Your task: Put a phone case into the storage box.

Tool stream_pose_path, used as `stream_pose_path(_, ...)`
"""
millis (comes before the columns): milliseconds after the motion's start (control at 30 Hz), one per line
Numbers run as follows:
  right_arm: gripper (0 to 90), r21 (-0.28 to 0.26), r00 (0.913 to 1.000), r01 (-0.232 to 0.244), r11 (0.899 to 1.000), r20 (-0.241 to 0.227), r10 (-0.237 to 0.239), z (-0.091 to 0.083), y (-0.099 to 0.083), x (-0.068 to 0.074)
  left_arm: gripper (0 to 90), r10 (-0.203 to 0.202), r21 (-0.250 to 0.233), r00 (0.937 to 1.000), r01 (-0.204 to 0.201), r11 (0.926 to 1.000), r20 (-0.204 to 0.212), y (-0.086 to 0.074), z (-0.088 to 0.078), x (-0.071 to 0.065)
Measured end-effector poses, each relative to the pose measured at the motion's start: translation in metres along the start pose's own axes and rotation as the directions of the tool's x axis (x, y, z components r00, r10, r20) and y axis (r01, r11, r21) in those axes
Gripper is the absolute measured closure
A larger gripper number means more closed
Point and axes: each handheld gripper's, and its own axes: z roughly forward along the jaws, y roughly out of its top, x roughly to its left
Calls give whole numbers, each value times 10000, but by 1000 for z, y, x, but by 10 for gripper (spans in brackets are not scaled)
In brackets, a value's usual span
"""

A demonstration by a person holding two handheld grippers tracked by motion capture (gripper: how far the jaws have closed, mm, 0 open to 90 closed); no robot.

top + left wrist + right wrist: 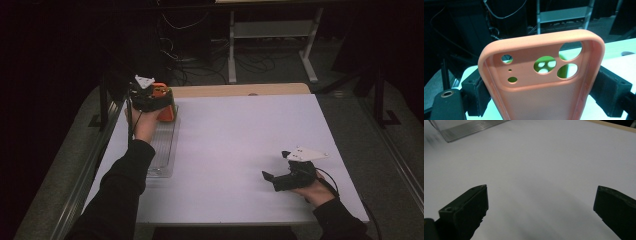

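Clear ribbed tray (165, 145) under orange case (167, 111)

Left forearm in a dark sleeve reaches up the left side to the far left; the left hand (141, 122) grips the left gripper (161, 102), whose jaws are pressed against the two sides of an orange phone case (541, 82). Right hand (315, 190) rests at the near right, holding the right gripper (274, 170) low and pointing left. Its jaws stand wide apart with nothing between them.
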Motion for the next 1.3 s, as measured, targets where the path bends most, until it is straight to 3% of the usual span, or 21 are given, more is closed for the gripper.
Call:
stream_pose_path(100,0,-11,10000,-46,10000,-30,46,0,0,0,138,69,219,9999,-66,9997,-112,-6,7,0)
stream_pose_path(200,0,-37,10000,7,10000,-36,-7,0,0,-1,137,-169,154,9997,172,9997,-157,-10,14,0)
stream_pose_path(367,0,-27,10000,48,10000,-38,-48,0,-1,-1,136,-164,229,9996,169,9996,-224,-13,20,-2)
stream_pose_path(400,0,-23,10000,52,10000,-36,-52,0,-1,-1,135,19,310,9997,-11,9995,-245,-14,20,-2)
stream_pose_path(433,0,-23,10000,31,10000,-38,-31,-1,-1,-1,135,-86,184,9997,91,9998,-246,-15,22,-4)
stream_pose_path(700,0,12,10000,-15,10000,-24,15,-2,-1,-1,129,104,517,9993,-85,9986,-361,-21,28,-6)
stream_pose_path(967,0,1,10000,18,10000,-29,-18,-1,-1,-1,118,174,596,9995,-159,9981,-247,-22,29,-5)
stream_pose_path(1167,0,-11,10000,18,10000,-36,-18,-1,-1,-1,5,51,639,10000,-51,9979,1,-23,31,-2)
stream_pose_path(1300,0,-18,10000,46,10000,-44,-46,-1,-1,-1,0,-109,496,9999,103,9987,118,-22,29,-1)
